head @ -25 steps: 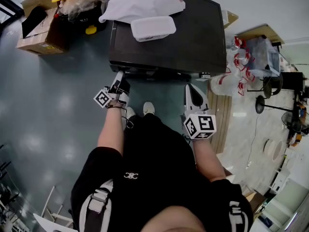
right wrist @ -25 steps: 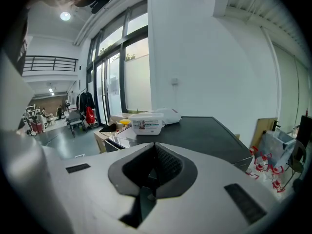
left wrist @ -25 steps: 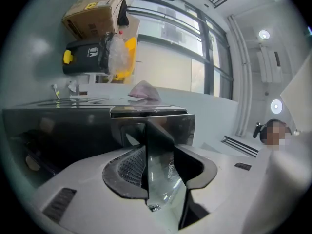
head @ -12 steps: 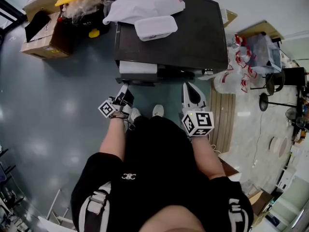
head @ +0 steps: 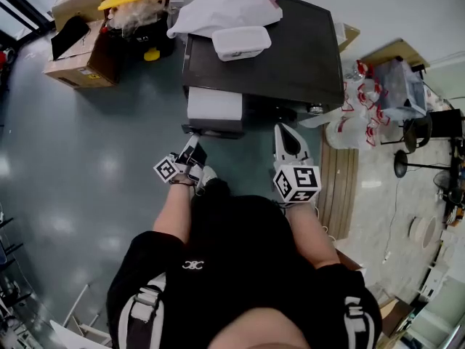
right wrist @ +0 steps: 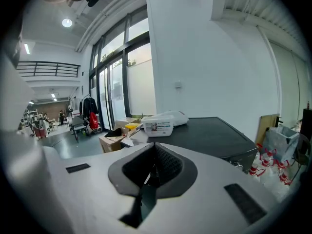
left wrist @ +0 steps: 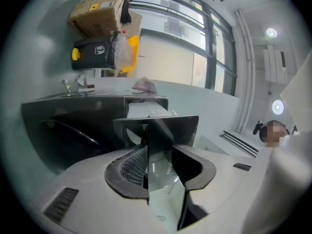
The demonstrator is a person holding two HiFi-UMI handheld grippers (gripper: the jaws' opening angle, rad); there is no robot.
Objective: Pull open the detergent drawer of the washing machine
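The left gripper's (left wrist: 158, 150) jaws have just been closing. They are clamped on the thin front lip of the drawer (head: 214, 105), which runs edge-on between the pads. Straight ahead of these jaws the drawer stands well out of the washer (head: 298, 57), its white body showing between the dark front panel and the cabinet. To the jaws' left lies the washer's dark front. Farther ahead and up to the left sits a carton (left wrist: 97, 11).

The right gripper's (right wrist: 153, 172) jaws are together with nothing between them. They sit to the right of the drawer, short of the washer's front edge. Ahead of them on the washer's dark top sits a white tub (right wrist: 157, 126), with a white bag (right wrist: 176, 115) just behind it.
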